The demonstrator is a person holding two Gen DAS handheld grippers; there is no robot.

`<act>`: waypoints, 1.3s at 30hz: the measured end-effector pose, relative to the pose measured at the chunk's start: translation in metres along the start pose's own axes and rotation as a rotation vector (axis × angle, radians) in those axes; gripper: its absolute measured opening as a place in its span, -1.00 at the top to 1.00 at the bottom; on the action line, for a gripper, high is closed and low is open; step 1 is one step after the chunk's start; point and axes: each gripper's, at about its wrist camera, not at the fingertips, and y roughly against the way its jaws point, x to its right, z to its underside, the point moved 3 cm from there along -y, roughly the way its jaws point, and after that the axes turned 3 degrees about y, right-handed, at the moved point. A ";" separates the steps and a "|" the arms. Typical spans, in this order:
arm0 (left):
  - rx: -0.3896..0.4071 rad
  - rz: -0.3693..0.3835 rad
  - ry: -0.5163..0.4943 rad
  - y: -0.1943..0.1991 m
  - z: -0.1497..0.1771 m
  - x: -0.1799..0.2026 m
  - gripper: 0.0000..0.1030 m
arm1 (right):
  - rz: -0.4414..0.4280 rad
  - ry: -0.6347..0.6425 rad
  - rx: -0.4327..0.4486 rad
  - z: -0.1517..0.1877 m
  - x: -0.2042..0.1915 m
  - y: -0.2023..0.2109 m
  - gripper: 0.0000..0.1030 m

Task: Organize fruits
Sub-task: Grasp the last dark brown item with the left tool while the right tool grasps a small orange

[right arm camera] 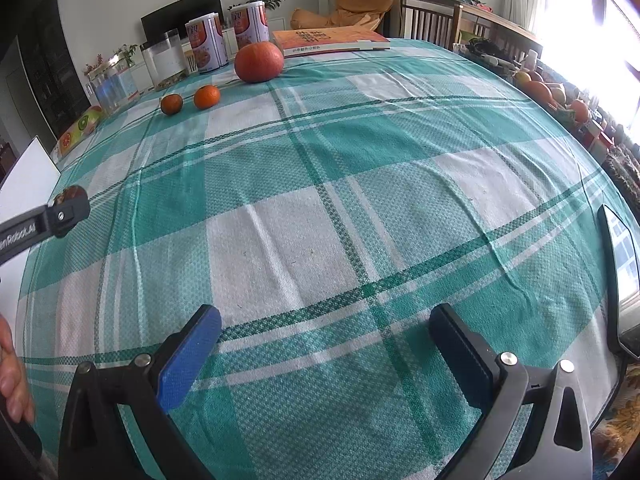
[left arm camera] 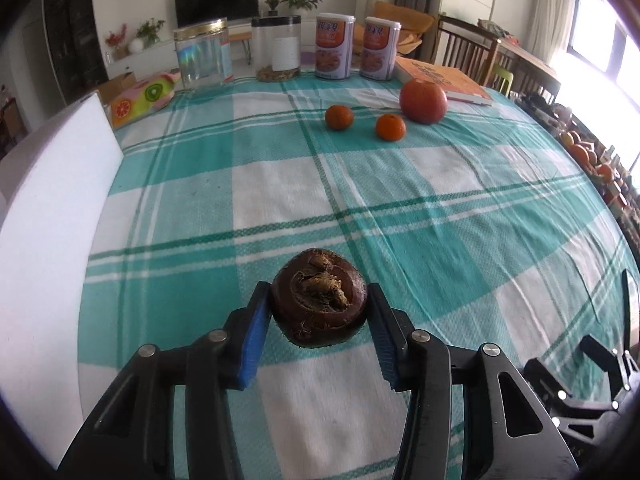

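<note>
Nearest the left wrist camera, the left hand-held gripper (left arm camera: 319,305) is clamped on a dark brown fruit (left arm camera: 319,303), its blue pads pressing the two flanks. The fruit is squat and rounded, with a sunken top holding a dry, fibrous tan stub, and a few short hairs along its lower edge. Whether its underside touches the checked cloth or hangs just above it cannot be told from this view.

The right hand-held gripper (right arm camera: 324,344) has its fingers wide apart with nothing between them, low over the near part of the worktop (right arm camera: 360,184).

The grip looks to sit on curved, probably smooth skin, so the likeliest trouble is the fruit rotating or squirting out from between the pads if it is lifted or swung quickly. Too hard a squeeze could instead bruise it. A dropped round fruit would roll on the cloth, perhaps toward the near edge.

Far across the worktop lie the other fruits: a darker small mandarin (left arm camera: 339,117), a brighter small mandarin (left arm camera: 390,127) just beside it, and a large orange-red fruit (left arm camera: 423,97) behind them, close to an orange book (left arm camera: 444,80). If the brown fruit is to join this group, setting it down carelessly could knock the mandarins and send them rolling. Behind stand two printed tins (left arm camera: 352,47) and two clear jars (left arm camera: 240,52).
</note>
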 end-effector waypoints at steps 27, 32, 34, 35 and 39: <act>0.009 -0.046 0.015 -0.008 0.038 -0.023 -0.80 | -0.166 0.118 0.125 -0.050 -0.020 0.006 -0.99; 0.009 -0.046 0.015 -0.008 0.038 -0.023 -0.81 | -0.286 0.193 0.113 -0.135 -0.053 -0.047 -0.64; 0.009 -0.047 0.015 -0.008 0.038 -0.023 -0.81 | -0.318 0.186 0.073 -0.162 -0.064 -0.074 -0.33; 0.009 -0.047 0.015 -0.008 0.038 -0.023 -0.81 | -0.327 0.181 0.063 -0.173 -0.069 -0.085 -0.31; 0.009 -0.047 0.015 -0.008 0.038 -0.023 -0.81 | -0.359 0.207 0.068 -0.200 -0.095 -0.110 -0.31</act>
